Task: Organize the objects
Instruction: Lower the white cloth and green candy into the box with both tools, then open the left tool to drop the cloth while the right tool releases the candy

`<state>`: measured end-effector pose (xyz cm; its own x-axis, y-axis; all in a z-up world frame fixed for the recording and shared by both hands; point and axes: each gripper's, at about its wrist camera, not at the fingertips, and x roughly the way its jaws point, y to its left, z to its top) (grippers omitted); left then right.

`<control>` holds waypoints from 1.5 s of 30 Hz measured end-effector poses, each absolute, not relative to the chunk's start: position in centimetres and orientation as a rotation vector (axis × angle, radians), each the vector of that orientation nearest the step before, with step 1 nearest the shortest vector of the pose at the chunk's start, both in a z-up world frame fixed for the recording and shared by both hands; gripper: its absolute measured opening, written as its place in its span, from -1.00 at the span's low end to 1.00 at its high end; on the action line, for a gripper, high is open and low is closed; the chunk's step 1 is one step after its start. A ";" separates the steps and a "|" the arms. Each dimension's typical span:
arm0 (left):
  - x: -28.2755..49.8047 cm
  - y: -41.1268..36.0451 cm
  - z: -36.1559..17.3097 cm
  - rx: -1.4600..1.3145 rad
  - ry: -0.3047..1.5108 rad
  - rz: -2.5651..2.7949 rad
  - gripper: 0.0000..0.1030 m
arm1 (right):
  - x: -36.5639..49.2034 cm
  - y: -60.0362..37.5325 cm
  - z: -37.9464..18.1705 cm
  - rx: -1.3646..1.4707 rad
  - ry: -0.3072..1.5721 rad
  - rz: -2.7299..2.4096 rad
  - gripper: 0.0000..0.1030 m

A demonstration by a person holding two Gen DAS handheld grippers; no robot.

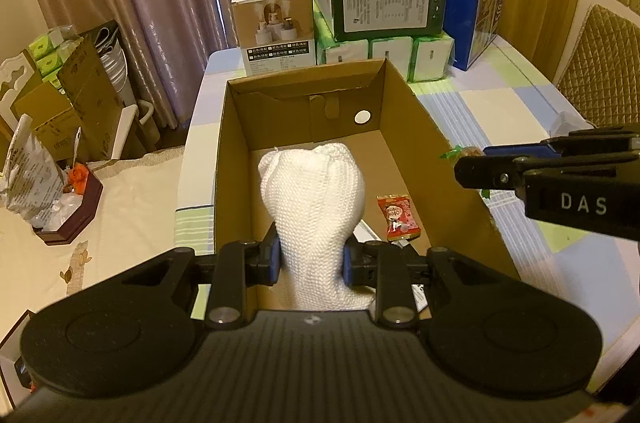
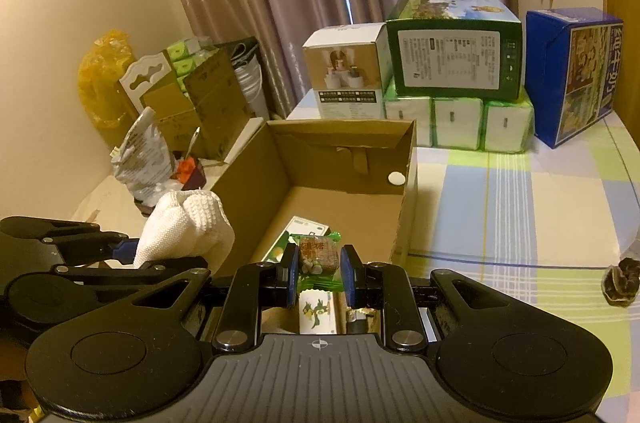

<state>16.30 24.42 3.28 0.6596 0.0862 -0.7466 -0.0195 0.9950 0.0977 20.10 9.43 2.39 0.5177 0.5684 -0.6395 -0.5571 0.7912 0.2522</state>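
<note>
White knit cloth (image 1: 316, 219) sits pinched in left tool (image 1: 313, 259) above cardboard box (image 1: 404, 99).

Worktop with a checked cloth, boxes standing on it

The worktop (image 2: 520, 207) wears a cloth of pale blue, green and white squares. Straight ahead of the left hand-held gripper (image 1: 312, 259) an open cardboard box (image 1: 404, 111) rests on it. Beyond that box, at the far edge, stand a small white-topped carton (image 1: 274, 23), a row of green-and-white tissue packs (image 1: 390, 57) and a blue carton (image 1: 476, 11). To the right of the right hand-held gripper (image 2: 319, 273) a small dark crinkled object (image 2: 620, 283) lies on the cloth.
</note>
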 end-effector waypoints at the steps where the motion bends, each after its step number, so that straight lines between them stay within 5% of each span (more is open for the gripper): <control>1: 16.5 24.4 3.2 0.085 0.850 0.060 -0.54 | 20.3 9.4 2.4 0.018 0.774 0.674 -0.63; 11: 18.6 25.0 2.3 0.104 0.866 0.068 -0.51 | 22.0 9.5 2.0 0.034 0.785 0.665 -0.63; 16: 19.2 25.4 1.9 0.085 0.873 0.075 -0.16 | 22.3 9.5 1.6 0.043 0.796 0.663 -0.63; 32: 17.3 25.6 2.8 0.099 0.855 0.088 -0.06 | 22.0 9.8 1.5 0.089 0.809 0.692 -0.62; 35: 16.8 25.9 2.8 0.094 0.855 0.097 -0.01 | 22.3 9.9 1.7 0.126 0.809 0.705 -0.35; 37: 16.4 26.0 2.8 0.089 0.855 0.100 -0.01 | 22.3 9.7 1.9 0.153 0.801 0.710 0.16; 45: 14.3 25.8 3.5 0.071 0.841 0.107 0.04 | 21.3 7.4 3.4 0.182 0.774 0.687 0.19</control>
<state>14.25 25.82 3.51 0.6617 0.1227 -0.7396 -0.0666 0.9922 0.1050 21.26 7.43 3.36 0.5120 0.6312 -0.5826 -0.5030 0.7701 0.3923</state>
